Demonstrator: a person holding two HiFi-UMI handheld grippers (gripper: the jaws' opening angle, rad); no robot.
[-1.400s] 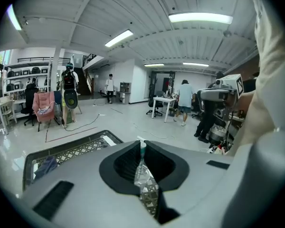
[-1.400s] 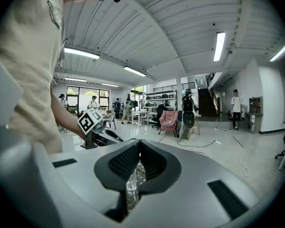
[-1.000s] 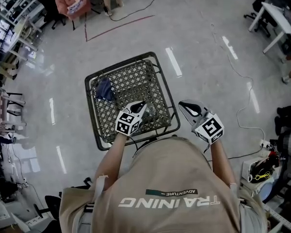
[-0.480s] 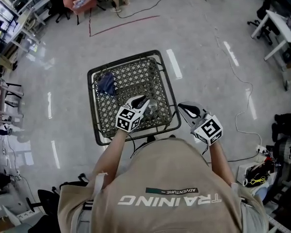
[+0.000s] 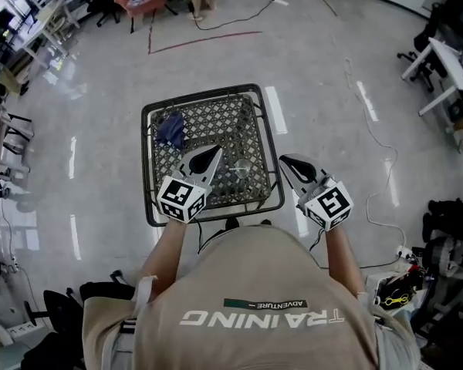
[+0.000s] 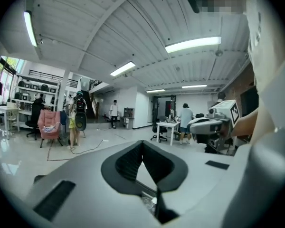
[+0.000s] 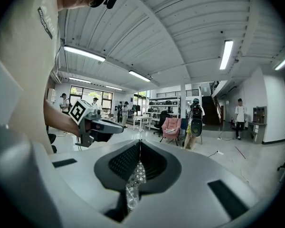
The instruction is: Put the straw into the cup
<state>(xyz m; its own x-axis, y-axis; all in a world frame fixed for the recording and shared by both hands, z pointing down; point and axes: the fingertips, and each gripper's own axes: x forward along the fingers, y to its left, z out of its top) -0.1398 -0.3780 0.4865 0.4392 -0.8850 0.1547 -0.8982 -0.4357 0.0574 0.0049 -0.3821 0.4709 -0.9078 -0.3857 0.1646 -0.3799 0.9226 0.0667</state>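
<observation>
A clear plastic cup (image 5: 243,169) stands on the black lattice table (image 5: 158,208), near its front right part. I see no straw in any view. My left gripper (image 5: 214,154) hovers over the table just left of the cup, jaws shut with nothing between them. My right gripper (image 5: 285,162) hangs beside the table's right edge, also shut and empty. In the right gripper view the shut jaws (image 7: 140,143) point out into the room, and the cup (image 7: 131,192) and lattice show through the gap below them. The left gripper view shows the shut gripper (image 6: 142,143) aimed into the room.
A crumpled blue cloth (image 5: 169,129) lies at the table's back left corner. The table stands on a glossy grey floor with a white cable (image 5: 374,126) to the right. Desks, chairs and people stand far off around the room.
My left gripper has drawn back and to the left, off the cup, which now shows fully. The right gripper has barely moved. The head view has shifted slightly.
</observation>
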